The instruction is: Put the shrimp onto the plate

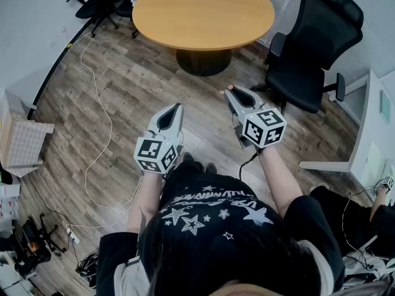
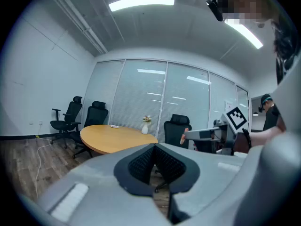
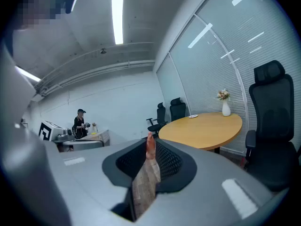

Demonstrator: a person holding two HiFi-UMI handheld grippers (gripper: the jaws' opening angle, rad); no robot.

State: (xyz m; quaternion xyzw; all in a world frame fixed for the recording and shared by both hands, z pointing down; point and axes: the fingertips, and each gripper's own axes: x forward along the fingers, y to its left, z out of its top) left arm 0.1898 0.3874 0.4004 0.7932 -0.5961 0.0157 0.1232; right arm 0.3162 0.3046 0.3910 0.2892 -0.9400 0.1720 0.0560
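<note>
Jaws of my right gripper [image 1: 231,92] nearly together, pinching shrimp [image 3: 150,148] at tips. Jaws of my left gripper [image 2: 155,148] pressed together, nothing between. Shrimp in air, just short of round table [image 1: 203,14]. Likely small, light, soft, slippery: gentle pinch across body. Small dish [image 3: 193,116], probably plate, on table's far edge.

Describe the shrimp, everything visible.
The shrimp is a small pinkish-orange piece pinched between the dark ribbed pads at the tips of the right gripper. In the right gripper view it stands roughly upright, a narrow sliver poking past the pads. In the head view it is only a tiny pink spot at the jaw tips, held in the air over the wooden floor, short of the round table. Only the pads touch it. Finer detail is too small to tell.
</note>
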